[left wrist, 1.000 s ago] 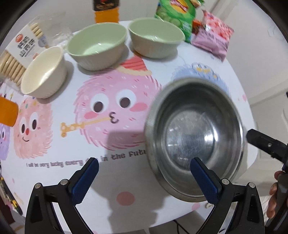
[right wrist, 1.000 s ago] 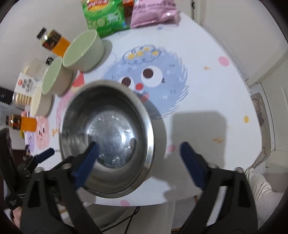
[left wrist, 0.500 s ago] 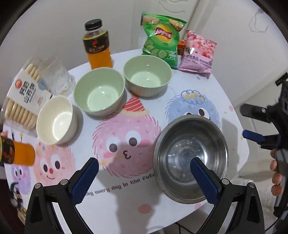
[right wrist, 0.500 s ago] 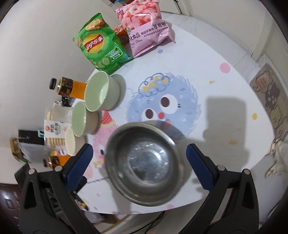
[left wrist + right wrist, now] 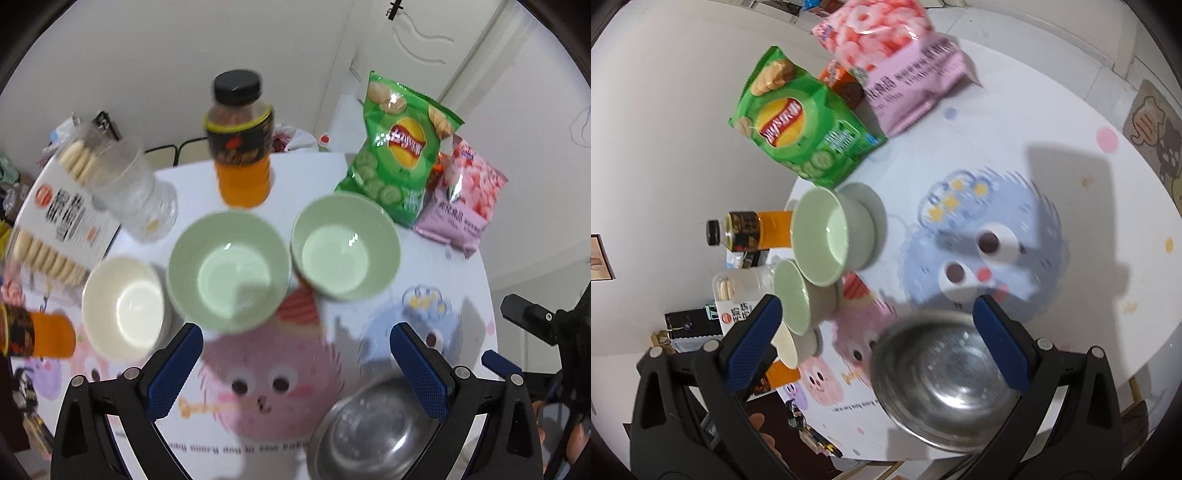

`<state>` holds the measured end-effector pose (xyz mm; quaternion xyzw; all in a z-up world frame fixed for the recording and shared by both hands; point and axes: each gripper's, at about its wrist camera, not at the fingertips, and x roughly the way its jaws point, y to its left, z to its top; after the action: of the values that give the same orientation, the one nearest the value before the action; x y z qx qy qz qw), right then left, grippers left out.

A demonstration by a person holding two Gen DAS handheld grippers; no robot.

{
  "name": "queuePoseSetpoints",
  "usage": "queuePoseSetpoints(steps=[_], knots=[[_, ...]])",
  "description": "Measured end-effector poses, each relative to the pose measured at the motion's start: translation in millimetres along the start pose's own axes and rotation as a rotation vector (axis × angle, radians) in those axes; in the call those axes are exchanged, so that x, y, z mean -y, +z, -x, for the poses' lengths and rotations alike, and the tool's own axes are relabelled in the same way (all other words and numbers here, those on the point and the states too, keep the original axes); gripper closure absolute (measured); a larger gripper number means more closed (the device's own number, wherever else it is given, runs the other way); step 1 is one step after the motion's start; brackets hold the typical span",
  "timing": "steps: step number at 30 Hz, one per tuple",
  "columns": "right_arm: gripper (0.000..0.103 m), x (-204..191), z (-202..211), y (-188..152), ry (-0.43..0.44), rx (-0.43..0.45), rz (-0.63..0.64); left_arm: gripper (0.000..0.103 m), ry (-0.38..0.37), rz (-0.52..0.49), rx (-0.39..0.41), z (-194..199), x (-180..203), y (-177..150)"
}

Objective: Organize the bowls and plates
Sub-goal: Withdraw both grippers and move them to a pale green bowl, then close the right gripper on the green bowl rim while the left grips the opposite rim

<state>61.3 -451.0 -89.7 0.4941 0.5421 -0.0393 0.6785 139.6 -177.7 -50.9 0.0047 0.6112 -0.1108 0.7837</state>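
A steel bowl (image 5: 373,435) sits near the table's front edge, also in the right wrist view (image 5: 945,376). Two green bowls (image 5: 229,269) (image 5: 345,245) and a cream bowl (image 5: 123,308) stand in a row behind it; the right wrist view shows them from the side (image 5: 827,236) (image 5: 796,297) (image 5: 786,347). My left gripper (image 5: 295,369) is open and empty, raised above the table in front of the bowls. My right gripper (image 5: 877,343) is open and empty, above the steel bowl's left side; it shows at the right edge of the left wrist view (image 5: 532,325).
Behind the bowls stand an orange drink bottle (image 5: 240,140), a glass (image 5: 136,192), a biscuit pack (image 5: 59,221), a green chips bag (image 5: 399,147) and a pink snack bag (image 5: 461,199). Another orange bottle (image 5: 33,336) lies at the left. The round table (image 5: 1034,129) ends close on the right.
Both grippers have pulled back and up from the steel bowl, which stays on the table. The views now tilt toward the back of the table.
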Motion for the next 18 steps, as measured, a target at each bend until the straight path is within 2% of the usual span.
queuePoseSetpoints(steps=[7,13,18], knots=[[0.000,-20,-17,28,-0.007,-0.029,0.016,0.000,0.018,-0.059,-0.026,-24,16,26],[0.000,-33,-39,46,-0.038,-0.071,0.033,0.000,-0.002,-0.075,-0.049,-44,15,40],[0.010,-44,-63,58,-0.062,-0.108,0.062,0.000,0.004,-0.130,-0.066,-62,21,53]])
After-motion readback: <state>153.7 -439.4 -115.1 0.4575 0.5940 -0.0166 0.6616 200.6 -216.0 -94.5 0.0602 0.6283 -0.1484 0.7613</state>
